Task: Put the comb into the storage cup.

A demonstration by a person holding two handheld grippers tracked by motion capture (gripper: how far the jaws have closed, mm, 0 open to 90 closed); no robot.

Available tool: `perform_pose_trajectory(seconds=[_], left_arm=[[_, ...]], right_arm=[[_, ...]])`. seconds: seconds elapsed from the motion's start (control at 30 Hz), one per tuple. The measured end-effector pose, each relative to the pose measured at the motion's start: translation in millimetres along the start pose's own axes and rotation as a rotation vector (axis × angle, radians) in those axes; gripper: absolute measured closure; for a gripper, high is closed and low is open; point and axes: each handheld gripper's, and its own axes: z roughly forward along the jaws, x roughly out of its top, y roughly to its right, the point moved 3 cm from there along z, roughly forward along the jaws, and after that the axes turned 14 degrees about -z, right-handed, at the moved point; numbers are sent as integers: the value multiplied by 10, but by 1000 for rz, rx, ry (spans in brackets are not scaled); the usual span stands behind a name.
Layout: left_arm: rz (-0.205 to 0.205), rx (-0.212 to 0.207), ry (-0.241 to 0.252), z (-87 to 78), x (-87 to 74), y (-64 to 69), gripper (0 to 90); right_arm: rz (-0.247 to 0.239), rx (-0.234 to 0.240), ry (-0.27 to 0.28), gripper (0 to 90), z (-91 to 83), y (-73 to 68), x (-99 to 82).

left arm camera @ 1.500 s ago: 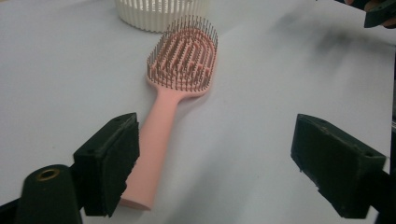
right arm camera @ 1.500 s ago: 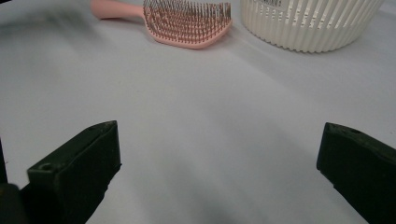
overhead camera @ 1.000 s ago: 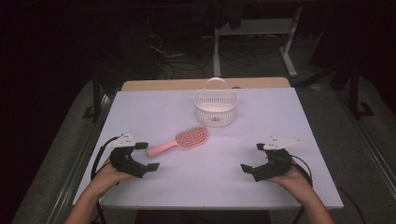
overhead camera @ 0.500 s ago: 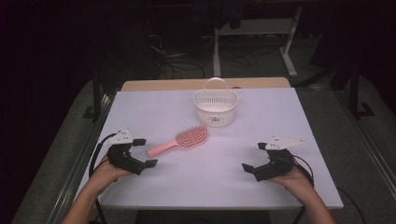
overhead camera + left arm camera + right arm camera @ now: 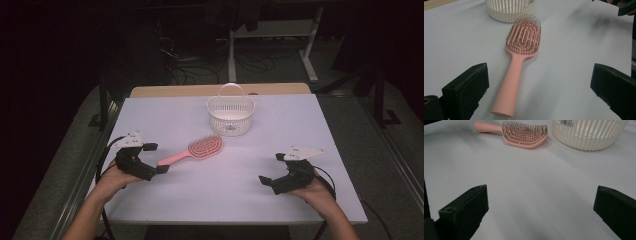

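A pink hairbrush (image 5: 197,150) lies bristles up on the white table (image 5: 320,130), its handle pointing toward the person's left and its head toward a white slotted basket (image 5: 231,116) that stands just beyond it, near but apart. The left gripper (image 5: 156,158) rests in the person's left hand (image 5: 112,177) at the near left of the table, its jaws spread wide with the end of the brush handle lying between them, untouched on either side (the left gripper view shows clear table between each black jaw and the handle (image 5: 507,95)). The right gripper (image 5: 270,170), held in the right hand (image 5: 312,190), sits at the near right, well apart from the brush; its jaws are likewise spread wide and hold nothing, with bare table between them. In the right gripper view the brush (image 5: 524,133) and the basket (image 5: 589,132) lie side by side at the far edge.
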Motion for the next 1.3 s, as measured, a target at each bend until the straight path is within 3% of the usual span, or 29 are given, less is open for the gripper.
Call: perform_pose_trajectory(seconds=[1.3], left_arm=[[45,-23,20,102,519,-36,24]], right_arm=[[12,8,4,0,6,14,-19]])
